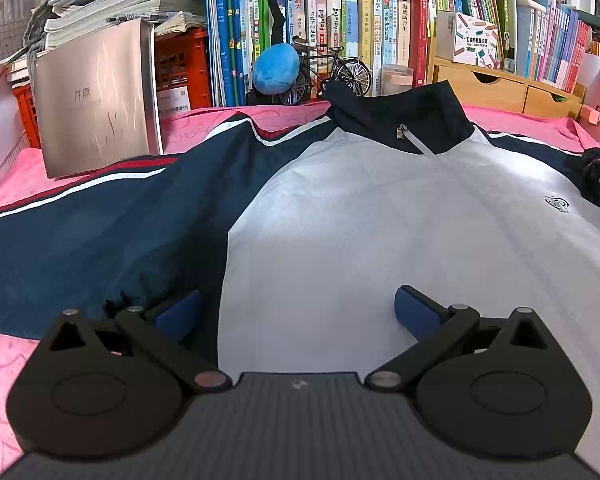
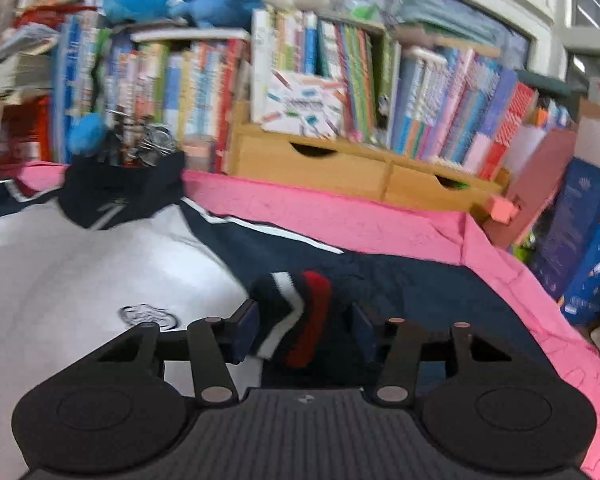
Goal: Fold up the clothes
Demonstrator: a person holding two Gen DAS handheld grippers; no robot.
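two grippers over one jacket [image 1: 380, 220] spread on pink cloth [image 2: 340, 220], left gripper [image 1: 296, 312] fingers released wide, right gripper [image 2: 304, 332] fingers parted around striped cuff [image 2: 300, 312], not yet clenched

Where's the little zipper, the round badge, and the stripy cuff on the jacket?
zipper [image 1: 401, 132], left wrist view, metal pull.
badge [image 1: 556, 203], left wrist view, its centre.
cuff [image 2: 300, 316], right wrist view, white stripe.
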